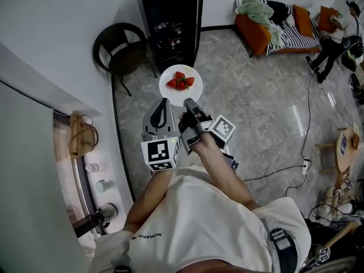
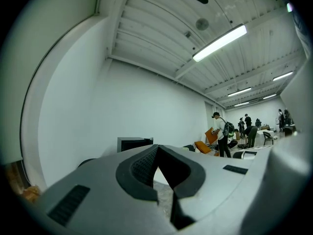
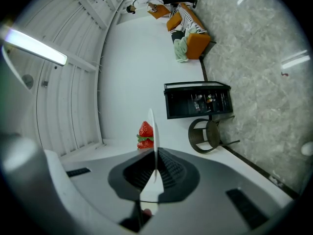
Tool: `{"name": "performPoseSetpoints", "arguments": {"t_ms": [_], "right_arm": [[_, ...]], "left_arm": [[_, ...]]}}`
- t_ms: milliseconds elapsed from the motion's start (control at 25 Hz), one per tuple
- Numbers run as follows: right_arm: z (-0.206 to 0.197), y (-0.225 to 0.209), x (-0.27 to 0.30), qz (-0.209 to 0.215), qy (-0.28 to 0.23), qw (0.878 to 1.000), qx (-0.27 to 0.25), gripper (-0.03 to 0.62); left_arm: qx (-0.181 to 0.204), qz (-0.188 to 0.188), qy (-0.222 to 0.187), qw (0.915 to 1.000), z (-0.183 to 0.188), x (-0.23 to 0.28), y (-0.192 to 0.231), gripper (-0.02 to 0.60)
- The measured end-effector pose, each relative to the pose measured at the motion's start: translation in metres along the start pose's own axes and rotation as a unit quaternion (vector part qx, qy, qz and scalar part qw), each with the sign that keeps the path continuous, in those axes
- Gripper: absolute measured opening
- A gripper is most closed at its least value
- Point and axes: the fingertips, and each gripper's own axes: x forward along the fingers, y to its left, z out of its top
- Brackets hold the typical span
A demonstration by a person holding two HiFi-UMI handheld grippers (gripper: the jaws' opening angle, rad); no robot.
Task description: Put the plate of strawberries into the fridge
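A white plate [image 1: 181, 90] carries a few red strawberries [image 1: 180, 82] and hangs over the grey stone floor. My right gripper [image 1: 188, 102] is shut on the plate's near rim. In the right gripper view the plate [image 3: 153, 131] shows edge-on between the pads, with the strawberries [image 3: 145, 134] on its left face. My left gripper [image 1: 165, 101] sits just left of the plate, shut and holding nothing; its pads meet at the tip [image 2: 156, 153]. A black glass-fronted fridge [image 1: 170, 21] stands ahead against the wall, also visible in the right gripper view [image 3: 198, 100].
A dark round chair [image 1: 121, 49] stands left of the fridge. An orange sofa [image 1: 267, 23] with cushions is at the back right. Cables [image 1: 304, 124] cross the floor on the right. A counter with a basket [image 1: 79, 135] runs along the left. People stand far off [image 2: 222, 133].
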Motion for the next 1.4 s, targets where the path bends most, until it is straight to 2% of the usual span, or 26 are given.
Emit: {"name": "performPoseSetpoints", "arguments": {"t_ms": [160, 440, 640, 800, 1000, 1200, 1400], "right_arm": [[0.002, 0.002, -0.005, -0.013, 0.009, 1.000, -0.011, 0.021], [0.006, -0.010, -0.009, -0.010, 0.017, 1.000, 0.007, 0.021], [0.011, -0.015, 0.001, 0.000, 0.018, 1.000, 0.004, 0.021], [0.017, -0.016, 0.017, -0.015, 0.018, 1.000, -0.007, 0.021], [0.047, -0.028, 0.071, -0.009, 0.013, 1.000, -0.009, 0.021], [0.086, -0.037, 0.145, -0.017, 0.006, 1.000, -0.022, 0.021], [0.127, -0.035, 0.225, -0.011, -0.011, 1.000, -0.021, 0.021]], "left_arm": [[-0.003, 0.011, 0.002, 0.9999, -0.005, -0.001, -0.005, 0.000], [0.000, 0.020, 0.018, 0.9996, -0.019, -0.006, -0.011, 0.000], [0.004, 0.019, 0.011, 0.9998, -0.020, 0.001, -0.008, 0.000], [0.003, 0.021, 0.003, 0.9998, -0.022, 0.019, 0.003, 0.000], [-0.004, 0.015, 0.003, 0.9999, -0.032, 0.077, 0.022, 0.000], [-0.006, 0.004, 0.000, 1.0000, -0.040, 0.167, 0.050, 0.000], [0.011, -0.007, -0.001, 0.9999, -0.035, 0.249, 0.080, 0.000]]}}
